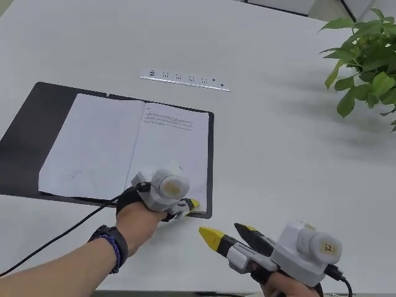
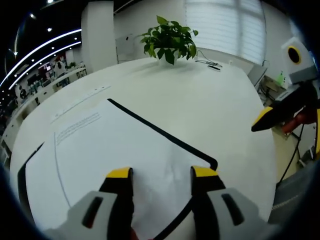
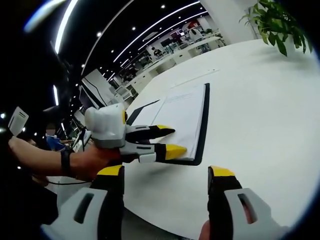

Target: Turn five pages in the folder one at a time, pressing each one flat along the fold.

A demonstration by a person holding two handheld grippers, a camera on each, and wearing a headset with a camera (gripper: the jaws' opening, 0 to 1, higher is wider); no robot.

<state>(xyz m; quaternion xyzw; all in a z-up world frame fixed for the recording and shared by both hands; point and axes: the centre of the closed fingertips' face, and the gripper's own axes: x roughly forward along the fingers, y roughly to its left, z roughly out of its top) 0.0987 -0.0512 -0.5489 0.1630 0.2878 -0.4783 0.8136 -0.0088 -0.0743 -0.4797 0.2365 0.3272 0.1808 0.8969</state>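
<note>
At the lower right of the head view, nearest the camera, the right gripper (image 1: 226, 231) hangs over bare table with its yellow-tipped jaws spread wide and nothing between them, pointing toward the upper left of the frame. Just beyond it, at lower centre, the left gripper (image 1: 187, 207) sits at the lower right corner of the folder (image 1: 25, 142). Its jaws are also parted, gripping nothing. In the left gripper view they lie low over the right page (image 1: 173, 148) close to the black edge, though I cannot tell whether the tips press on the paper. The left hand (image 1: 139, 223) comes in from the lower left, knuckles up, with a dark wristband (image 1: 111, 241) on the wrist and a black cable (image 1: 62, 235) trailing off to the left. The folder lies open and flat at the left of the frame, with a blank left page (image 1: 93, 145) beside the right page, which bears a few printed lines at its top. The white table (image 1: 278, 154) carries a flush socket strip (image 1: 185, 80) above the folder and a leafy plant (image 1: 368, 55) at the upper right. The gripper views show an open office with ceiling light strips, a white pillar and window blinds.
</note>
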